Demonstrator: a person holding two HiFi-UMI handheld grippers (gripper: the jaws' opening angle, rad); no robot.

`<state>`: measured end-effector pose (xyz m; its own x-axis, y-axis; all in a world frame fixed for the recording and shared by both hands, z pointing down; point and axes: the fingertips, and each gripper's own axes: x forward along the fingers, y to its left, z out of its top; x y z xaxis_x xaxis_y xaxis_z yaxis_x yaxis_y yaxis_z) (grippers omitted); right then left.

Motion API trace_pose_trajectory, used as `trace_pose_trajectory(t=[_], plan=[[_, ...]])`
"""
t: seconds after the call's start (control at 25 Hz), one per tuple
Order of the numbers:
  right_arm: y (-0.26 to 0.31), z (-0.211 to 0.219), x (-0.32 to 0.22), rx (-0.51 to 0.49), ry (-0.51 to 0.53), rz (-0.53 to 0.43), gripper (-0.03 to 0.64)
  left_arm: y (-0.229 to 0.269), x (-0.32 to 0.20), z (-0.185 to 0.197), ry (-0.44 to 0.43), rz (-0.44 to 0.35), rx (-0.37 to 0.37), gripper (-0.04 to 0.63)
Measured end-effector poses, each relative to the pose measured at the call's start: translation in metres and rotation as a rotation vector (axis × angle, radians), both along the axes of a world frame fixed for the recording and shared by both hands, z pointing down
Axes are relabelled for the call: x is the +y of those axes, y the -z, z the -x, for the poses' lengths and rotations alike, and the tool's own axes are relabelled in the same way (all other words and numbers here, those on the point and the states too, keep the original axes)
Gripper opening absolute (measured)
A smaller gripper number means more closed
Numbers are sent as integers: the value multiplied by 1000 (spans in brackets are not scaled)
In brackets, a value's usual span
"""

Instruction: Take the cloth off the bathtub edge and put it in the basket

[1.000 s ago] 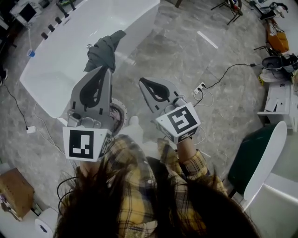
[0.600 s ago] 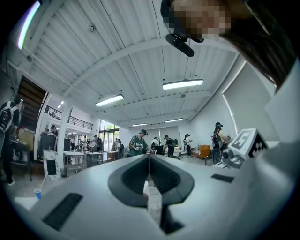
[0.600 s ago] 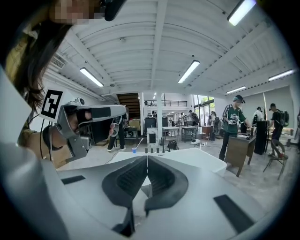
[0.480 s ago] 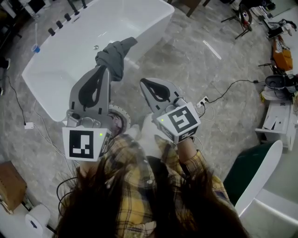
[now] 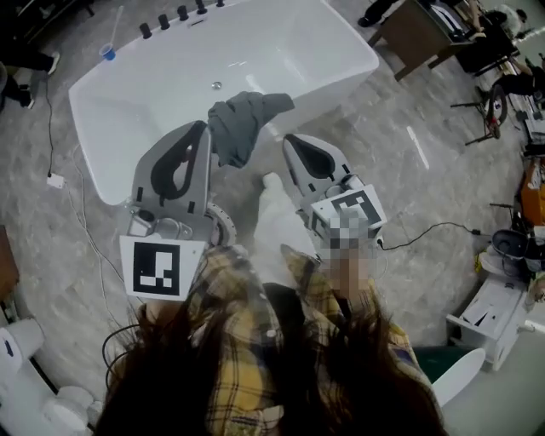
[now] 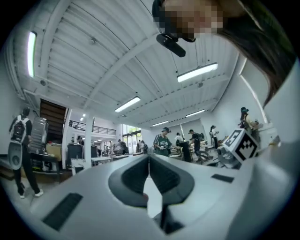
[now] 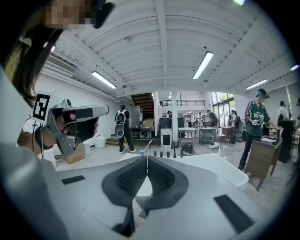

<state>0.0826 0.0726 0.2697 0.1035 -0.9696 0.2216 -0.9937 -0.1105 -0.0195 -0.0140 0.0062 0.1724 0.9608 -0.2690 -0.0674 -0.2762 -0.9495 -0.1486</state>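
— Grey marble floor (image 5: pixel 443 170) all round, with the white bathtub (image 5: pixel 289 51) at 12 o'clock. Where does the cloth lie?

— The cloth (image 5: pixel 241 126) is a grey bundle draped over the tub's near edge, with one corner trailing towards 2 o'clock along the rim.

— And the tongs, relative to it?

— One stands on each side. The left gripper (image 5: pixel 203 129) has its tip just beside the cloth, which lies at about 2 o'clock from that tip. In the head view the two overlap, so I cannot tell whether they touch. The right gripper (image 5: pixel 289 141) is near, with the cloth at about 10 o'clock from its tip and a bare strip of tub rim between.

— Are the jaws spread?

— No. Each gripper's own view shows its dark pads pressed together along one seam, with nothing pinched.

— Anything further out?

— A row of dark taps (image 5: pixel 181 14) on the far rim, at 11 o'clock.
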Motion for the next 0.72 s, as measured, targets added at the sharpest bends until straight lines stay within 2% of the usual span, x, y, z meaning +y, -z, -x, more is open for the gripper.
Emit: trace_pose_trajectory(t=[0.4, 0.72], plan=[[-4, -97, -96, -48, 296, 35, 17, -3, -68, -76, 319, 50, -47, 18], [-13, -161, -140, -65, 462, 75, 17, 1, -100, -137, 485, 52, -57, 18]])
